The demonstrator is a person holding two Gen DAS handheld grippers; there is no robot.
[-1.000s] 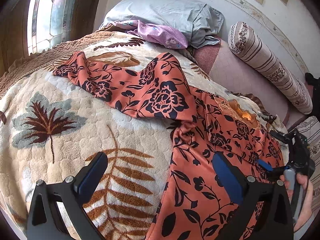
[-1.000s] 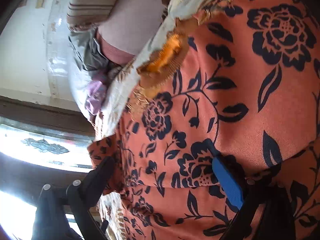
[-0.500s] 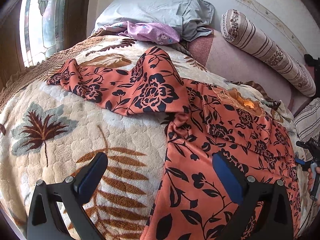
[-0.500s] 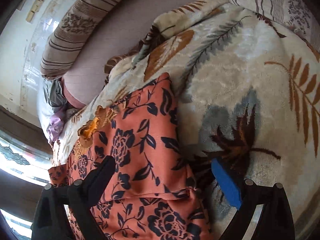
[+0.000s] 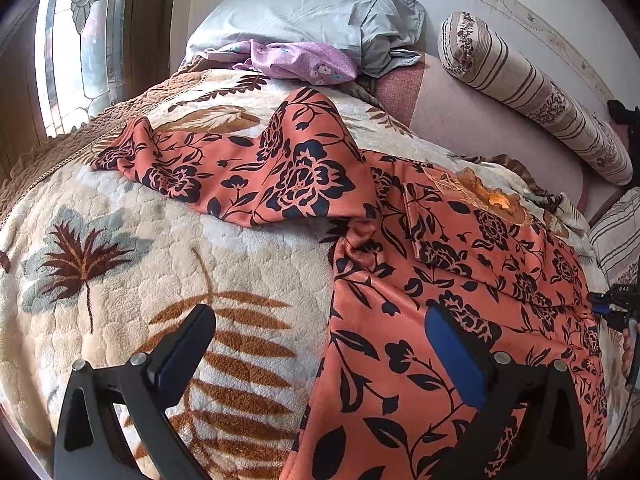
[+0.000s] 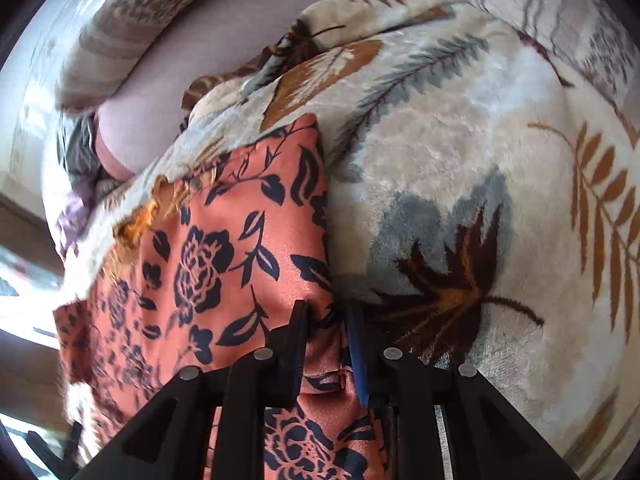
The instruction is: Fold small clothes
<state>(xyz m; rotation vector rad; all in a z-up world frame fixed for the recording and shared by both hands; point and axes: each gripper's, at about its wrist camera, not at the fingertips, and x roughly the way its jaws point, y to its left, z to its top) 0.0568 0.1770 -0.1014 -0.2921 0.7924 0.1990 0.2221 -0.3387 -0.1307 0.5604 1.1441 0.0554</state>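
An orange garment with dark blue flowers lies spread on a leaf-patterned blanket; one sleeve stretches to the left, and the other is folded in over the body. My left gripper is open above the garment's left edge, holding nothing. My right gripper is shut on the garment's right edge, where the cloth bunches between the fingers. It also shows at the far right of the left wrist view.
A grey pillow and a purple cloth lie at the bed's head. A striped bolster runs along the wall on a pink sheet. A window is at the left.
My right gripper has closed from open onto the garment's right edge. The left gripper has stayed open in about the same place.
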